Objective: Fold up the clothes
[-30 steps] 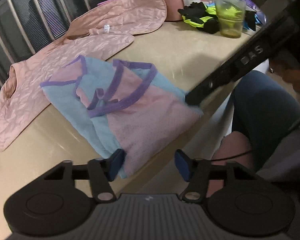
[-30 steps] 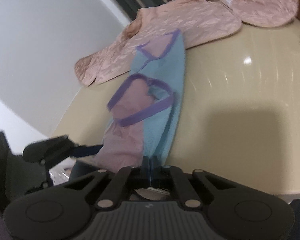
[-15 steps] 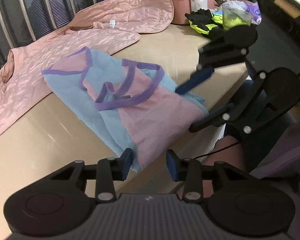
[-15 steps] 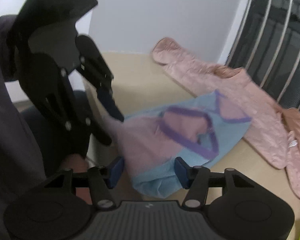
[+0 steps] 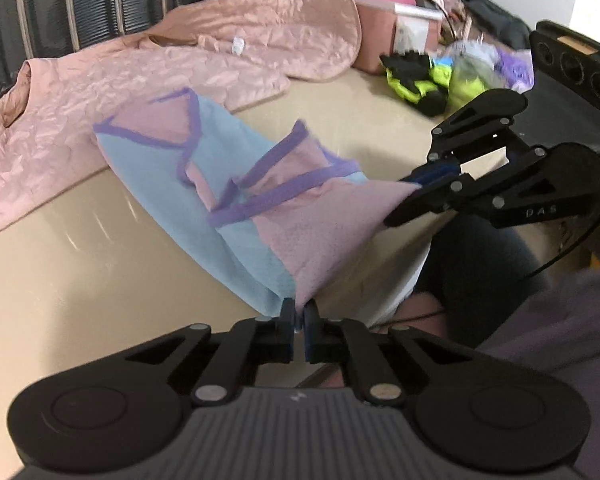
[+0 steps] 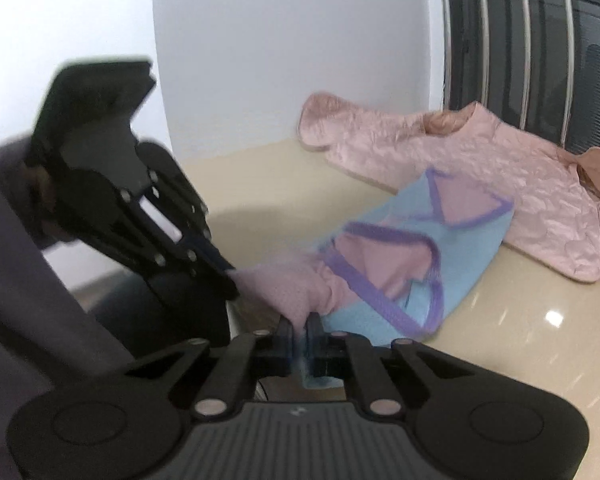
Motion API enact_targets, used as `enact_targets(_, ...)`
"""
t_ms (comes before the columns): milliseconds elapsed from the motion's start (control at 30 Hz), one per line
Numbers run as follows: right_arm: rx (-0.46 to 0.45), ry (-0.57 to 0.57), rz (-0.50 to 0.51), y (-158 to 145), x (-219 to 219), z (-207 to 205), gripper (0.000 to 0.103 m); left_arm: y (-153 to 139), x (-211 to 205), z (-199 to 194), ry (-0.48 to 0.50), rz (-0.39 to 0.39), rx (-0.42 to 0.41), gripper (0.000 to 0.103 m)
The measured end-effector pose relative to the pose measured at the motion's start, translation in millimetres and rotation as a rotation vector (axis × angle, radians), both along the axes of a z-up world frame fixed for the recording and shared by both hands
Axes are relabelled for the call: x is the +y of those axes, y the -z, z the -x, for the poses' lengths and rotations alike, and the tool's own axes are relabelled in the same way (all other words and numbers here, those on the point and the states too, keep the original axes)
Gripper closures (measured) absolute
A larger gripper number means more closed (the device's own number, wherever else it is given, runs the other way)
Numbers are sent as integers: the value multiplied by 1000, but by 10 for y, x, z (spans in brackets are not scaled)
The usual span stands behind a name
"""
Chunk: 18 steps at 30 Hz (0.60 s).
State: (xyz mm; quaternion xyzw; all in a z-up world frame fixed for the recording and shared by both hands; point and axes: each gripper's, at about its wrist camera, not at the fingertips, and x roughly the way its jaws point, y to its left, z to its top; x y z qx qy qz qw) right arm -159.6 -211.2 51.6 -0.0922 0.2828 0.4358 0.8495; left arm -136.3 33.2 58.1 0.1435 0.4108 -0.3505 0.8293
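Two grippers, one garment: confirm the grip before lifting?

— Operator: Confirmed. The left gripper (image 5: 299,320) is clamped down to a sliver on the near hem corner of the blue-and-pink top (image 5: 236,200), with pink mesh and blue fabric both pinched between the pads. The right gripper (image 6: 299,334) is likewise closed tight on the opposite hem corner. In the left wrist view, its tips meet the fabric at the table edge.

— Trainee: Where does the top lie?

— Operator: Mostly flat on the beige table (image 5: 80,280), with the purple-trimmed neckline and armholes toward the far side. Its far shoulder rests on the edge of the pink quilted jacket (image 5: 100,80). The hem end is raised off the table edge between the two grippers.

— Trainee: What does the fold call for?

— Operator: In my judgement, three points. 1. Hold both corners at equal height and keep the hem taut between them; slack will let the middle sag and crease. 2. Carry the hem up and over toward the neckline in one arc, so the body stays flat and does not drag. 3. Check that the far shoulder does not pull the quilted jacket along.

— Trainee: Principal risk?

— Operator: The mesh looks thin and slippery. A pinch this close to the edge may slip if the grippers pull apart too hard.
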Motion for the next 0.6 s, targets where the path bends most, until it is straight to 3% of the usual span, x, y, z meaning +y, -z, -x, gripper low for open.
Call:
enact_targets(100,-27,25,-40,-147,-53,-131,97,-102,31,-114,-21,18,-13,100)
enact_targets(300,-84,80,-17,-250,6,-556,97,-241,53,-535,-87,54,-64,99)
enact_targets(467,-63,132,38,-230,175,-1068,97,-231,-17,-1084,-207,105,-51,99)
enact_targets(600,3,237,26,-87,242,-1539,95,-87,-83,-1483,-314,129,-14,98)
